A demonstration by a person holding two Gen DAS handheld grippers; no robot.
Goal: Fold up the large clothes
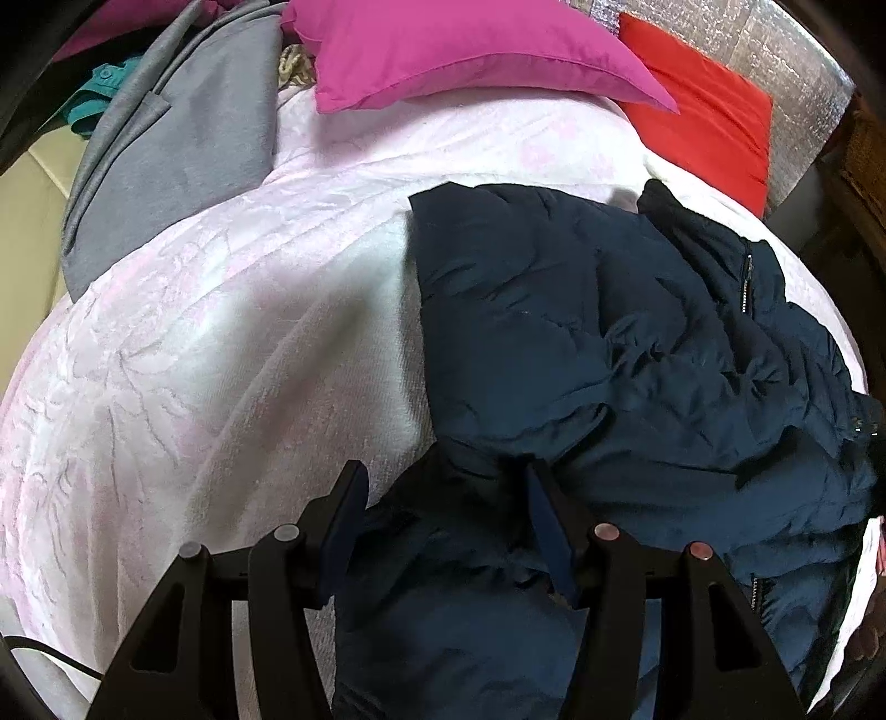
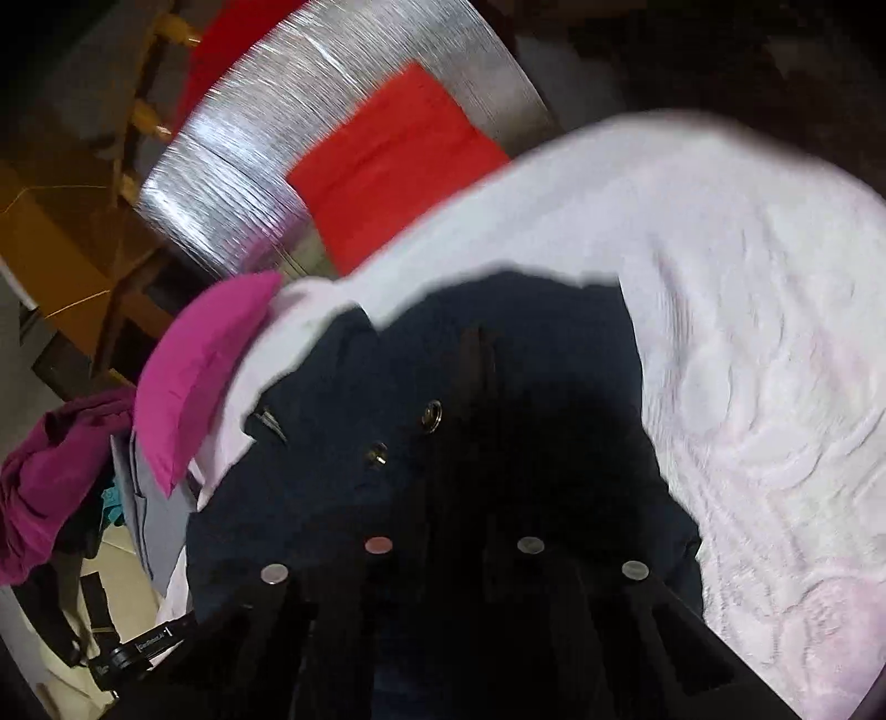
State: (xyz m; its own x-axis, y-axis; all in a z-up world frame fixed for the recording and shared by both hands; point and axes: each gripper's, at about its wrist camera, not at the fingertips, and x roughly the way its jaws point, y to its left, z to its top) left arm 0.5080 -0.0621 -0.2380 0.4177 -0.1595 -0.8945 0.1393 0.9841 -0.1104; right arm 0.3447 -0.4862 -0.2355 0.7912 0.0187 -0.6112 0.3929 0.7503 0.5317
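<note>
A navy puffer jacket [image 1: 609,332] lies crumpled on the right half of a bed covered in pale pink-white fabric [image 1: 221,343]. My left gripper [image 1: 446,476] stands at the jacket's near edge, and a thick bunch of the padded cloth fills the space between its fingers, pressed from both sides. In the right wrist view the jacket [image 2: 343,498] is dark, with two metal snaps [image 2: 431,414] showing. My right gripper [image 2: 480,343] has its fingers close together on the jacket's fabric just right of those snaps. The bed cover [image 2: 747,332] spreads to the right.
A magenta pillow [image 1: 470,50] and a red pillow [image 1: 703,122] lie at the head of the bed against a silver headboard [image 1: 786,50]. A grey garment [image 1: 177,138] drapes over the bed's left edge beside teal clothing [image 1: 102,91]. Purple clothes [image 2: 50,471] and wooden furniture [image 2: 55,249] stand beyond.
</note>
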